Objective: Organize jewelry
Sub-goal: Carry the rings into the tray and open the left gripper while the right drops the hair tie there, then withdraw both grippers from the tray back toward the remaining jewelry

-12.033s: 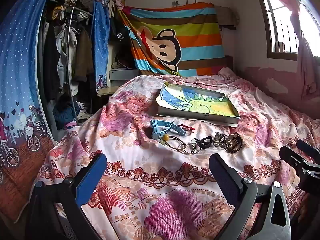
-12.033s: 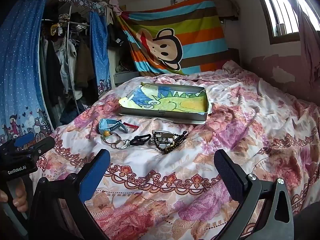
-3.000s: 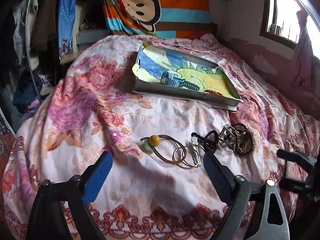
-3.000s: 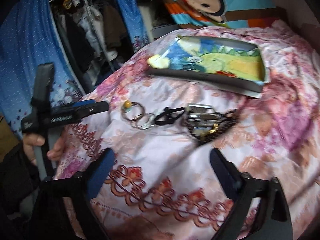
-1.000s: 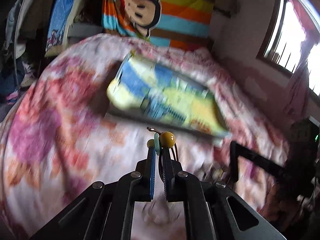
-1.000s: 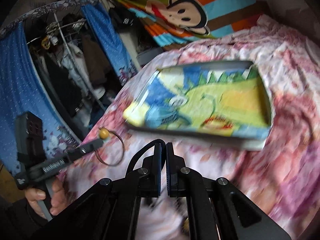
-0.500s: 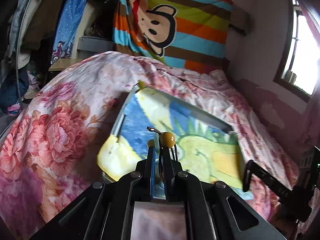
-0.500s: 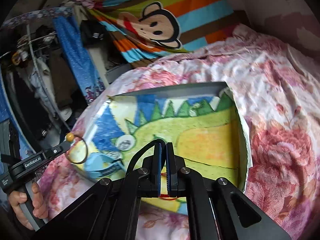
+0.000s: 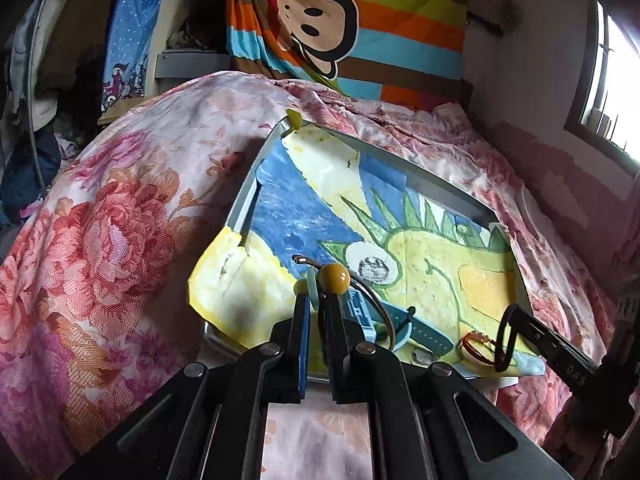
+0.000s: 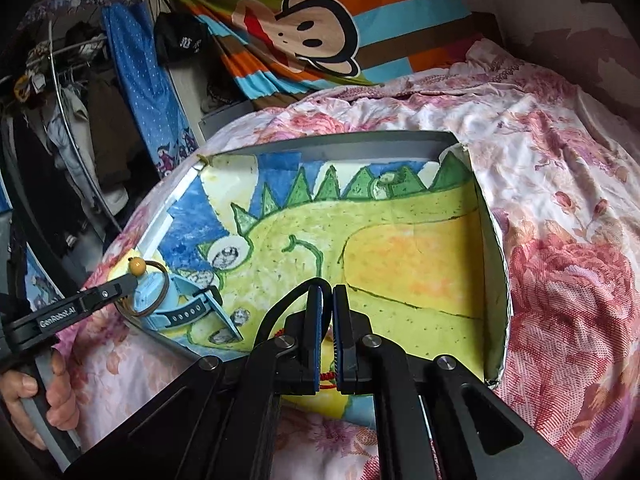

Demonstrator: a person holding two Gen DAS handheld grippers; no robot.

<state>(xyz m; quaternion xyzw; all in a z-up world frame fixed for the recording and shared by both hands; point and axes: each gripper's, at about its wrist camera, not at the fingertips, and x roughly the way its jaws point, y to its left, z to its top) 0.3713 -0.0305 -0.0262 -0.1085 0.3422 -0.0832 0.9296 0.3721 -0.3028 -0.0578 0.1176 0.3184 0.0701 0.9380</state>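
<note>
A grey tray (image 9: 440,184) lined with a dinosaur drawing lies on the bed. In it are a blue watch (image 9: 424,334) and a red bracelet (image 9: 474,346). My left gripper (image 9: 317,301) is shut on a thin wire bangle with a yellow bead (image 9: 333,278), held over the tray's near left corner. My right gripper (image 10: 327,293) is shut on a black loop (image 10: 280,308) above the tray's near edge, with the red bracelet (image 10: 326,376) just below it. The right wrist view shows the left gripper (image 10: 129,281), the bangle (image 10: 138,266), the watch (image 10: 176,306) and the tray (image 10: 340,144).
A floral bedspread (image 9: 100,240) surrounds the tray. A striped monkey blanket (image 9: 340,12) hangs behind, hanging clothes (image 10: 72,128) fill the left, and a window (image 9: 616,80) is at the right. A hand (image 10: 24,400) grips the left gripper's handle.
Both grippers have moved forward from the bedspread to over the tray and tilted down. Each has kept its grip: the left on the bangle, the right on the black loop.
</note>
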